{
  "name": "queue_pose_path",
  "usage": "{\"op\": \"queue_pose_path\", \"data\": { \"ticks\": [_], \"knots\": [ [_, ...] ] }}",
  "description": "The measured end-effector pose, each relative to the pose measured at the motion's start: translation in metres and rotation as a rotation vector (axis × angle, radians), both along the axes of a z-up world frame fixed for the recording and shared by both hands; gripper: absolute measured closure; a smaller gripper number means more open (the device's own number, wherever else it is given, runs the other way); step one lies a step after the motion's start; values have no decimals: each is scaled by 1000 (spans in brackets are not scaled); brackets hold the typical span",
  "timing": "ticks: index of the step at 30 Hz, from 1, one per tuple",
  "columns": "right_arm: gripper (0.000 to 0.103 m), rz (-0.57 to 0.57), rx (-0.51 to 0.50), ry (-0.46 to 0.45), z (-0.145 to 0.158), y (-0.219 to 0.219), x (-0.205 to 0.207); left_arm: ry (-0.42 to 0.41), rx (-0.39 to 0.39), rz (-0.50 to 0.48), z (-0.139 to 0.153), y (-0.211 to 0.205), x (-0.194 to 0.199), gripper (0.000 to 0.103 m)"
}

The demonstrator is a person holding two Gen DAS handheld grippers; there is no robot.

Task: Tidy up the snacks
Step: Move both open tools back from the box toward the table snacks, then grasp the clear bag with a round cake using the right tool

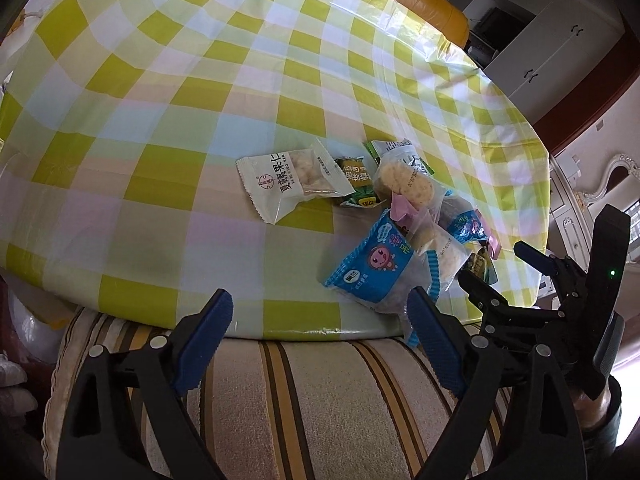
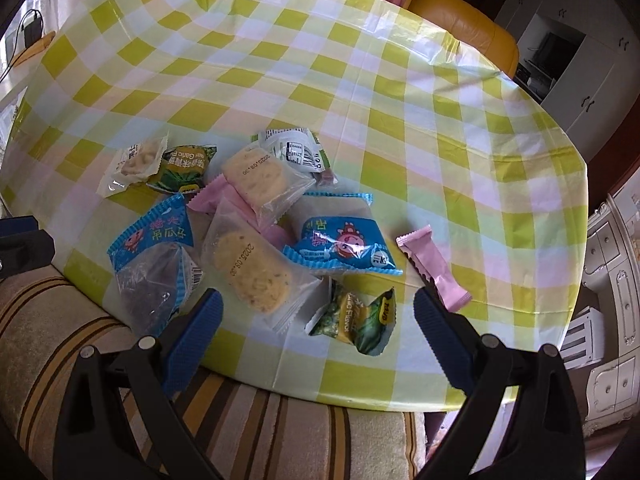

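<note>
A pile of snack packets lies on the checked tablecloth (image 2: pixel 400 120) near the table's front edge. It holds a white nut packet (image 1: pixel 288 182), green garlic packets (image 2: pixel 356 320), clear cracker packs (image 2: pixel 252 272), blue packets (image 1: pixel 372 264) and a pink bar (image 2: pixel 434 268). My left gripper (image 1: pixel 320 300) hovers open over the table's edge, its right finger beside the blue packet, nothing between the pads. My right gripper (image 2: pixel 318 300) is open above a cracker pack and a green packet, touching neither. The right gripper (image 1: pixel 504 270) also shows at the right of the left wrist view.
A striped chair cushion (image 1: pixel 320 392) sits just below the table's front edge, under both grippers. An orange chair (image 2: pixel 464 20) stands at the far side. White cabinets (image 1: pixel 552 48) line the wall at the right. The far half of the tablecloth is bare.
</note>
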State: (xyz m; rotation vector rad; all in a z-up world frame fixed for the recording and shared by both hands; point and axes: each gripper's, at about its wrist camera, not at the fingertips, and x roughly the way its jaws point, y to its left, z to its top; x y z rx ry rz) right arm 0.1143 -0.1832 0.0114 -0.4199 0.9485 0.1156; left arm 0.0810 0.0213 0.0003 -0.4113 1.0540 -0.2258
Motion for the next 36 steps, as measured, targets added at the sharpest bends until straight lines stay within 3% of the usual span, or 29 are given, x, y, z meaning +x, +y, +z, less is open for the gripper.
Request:
{"op": "queue_pose_path", "data": {
  "ticks": [8,21,25,30,34,36],
  "knots": [
    [7,174,-221,-51,-20,31,0,16,1,3,-5,-1,4,18],
    [21,218,-302,-59,-36,47,10,18,-20,10,-7,2,4,18],
    [45,245,-313,-52,-40,52,9,18,-22,10,-8,3,3,17],
    [56,256,-302,-50,-41,55,10,18,-21,9,-8,3,4,18],
    [82,252,-263,-49,-36,52,10,19,-21,9,-8,3,4,17],
    [84,242,-250,-44,-36,51,11,18,-21,9,-8,3,4,18]
  ]
}}
